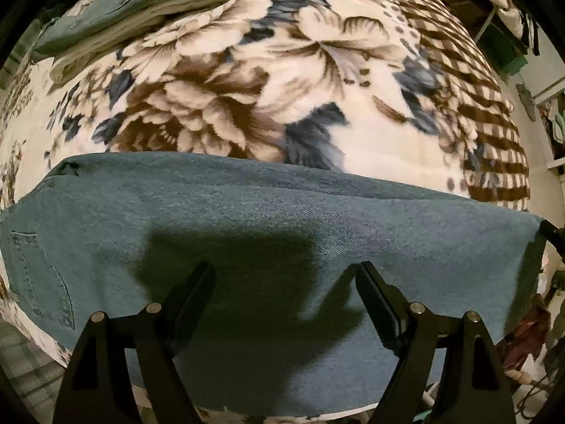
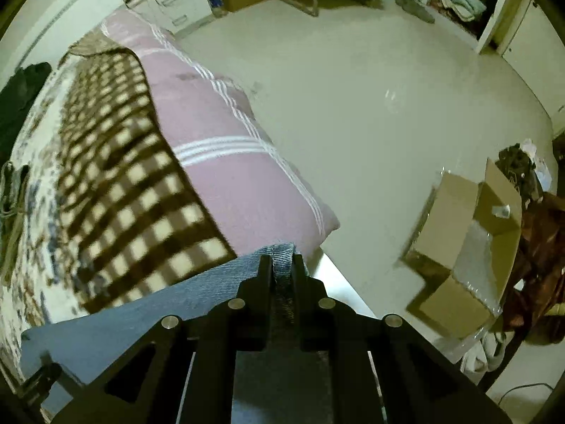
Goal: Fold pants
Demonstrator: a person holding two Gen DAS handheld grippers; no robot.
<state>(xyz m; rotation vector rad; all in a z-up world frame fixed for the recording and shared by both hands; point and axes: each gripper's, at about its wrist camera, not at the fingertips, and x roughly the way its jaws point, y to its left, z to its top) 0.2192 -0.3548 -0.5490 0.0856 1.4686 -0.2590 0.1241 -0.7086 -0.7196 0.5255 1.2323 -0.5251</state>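
A: Left gripper [image 1: 284, 272] – jaws wide apart, hanging over the jeans [image 1: 247, 219], nothing between the fingers. Its shadow falls on the denim

B: Right gripper [image 2: 282, 265]?

A: Jaws drawn together, clamped on a hem edge of the jeans [image 2: 280, 252], near the bed corner. Denim runs from there back to the left, lying flat on the floral blanket [image 1: 317, 88]

B: Edges, room?

A: Far fold edge of the jeans lies straight across the blanket; broad bare blanket beyond it. Checked border, then a pink striped quilt [image 2: 219, 141] dropping off the bed side, then open floor [image 2: 370, 106]

B: Containers?

A: Open cardboard box [image 2: 462, 247] on the floor to the right, something clear and shiny inside, cannot tell what

B: Other items?

A: Stack of folded clothes [image 1: 134, 10] at the blanket's far left corner, well apart from the jeans
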